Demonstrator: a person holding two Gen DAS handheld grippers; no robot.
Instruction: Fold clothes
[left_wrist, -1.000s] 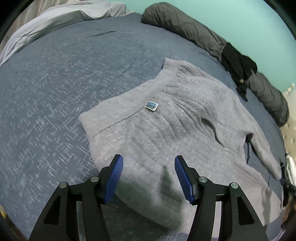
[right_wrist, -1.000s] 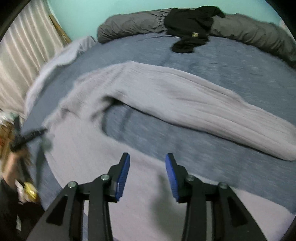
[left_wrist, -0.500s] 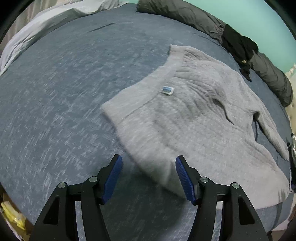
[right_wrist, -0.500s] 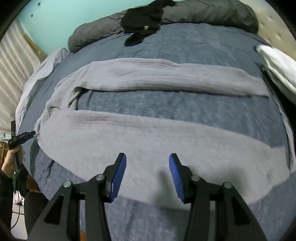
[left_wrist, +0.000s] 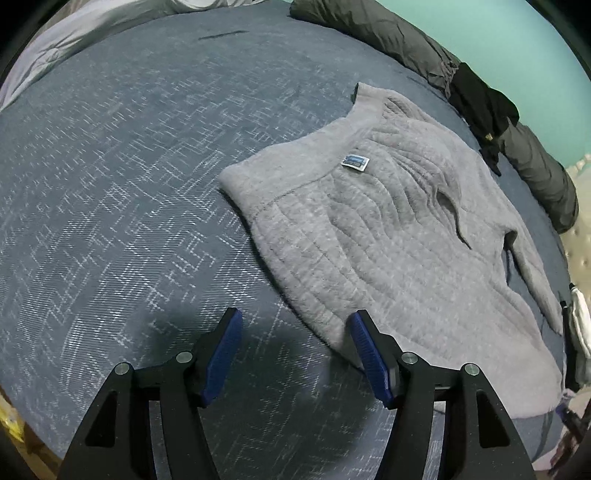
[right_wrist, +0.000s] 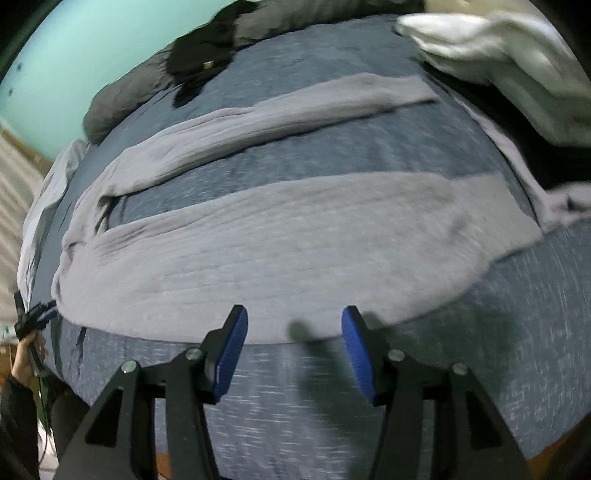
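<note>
Sweater (left_wrist: 388, 236) lay flat on bed (left_wrist: 110, 184); L claw (left_wrist: 295, 354) open & empty, R claw (right_wrist: 291, 354) just widened, nothing btwn pads.

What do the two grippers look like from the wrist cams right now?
Both match: the left gripper and right gripper have black angular arms with silver round fasteners, ending in flat blue pads, ribbed on the left gripper. No cables show.
</note>
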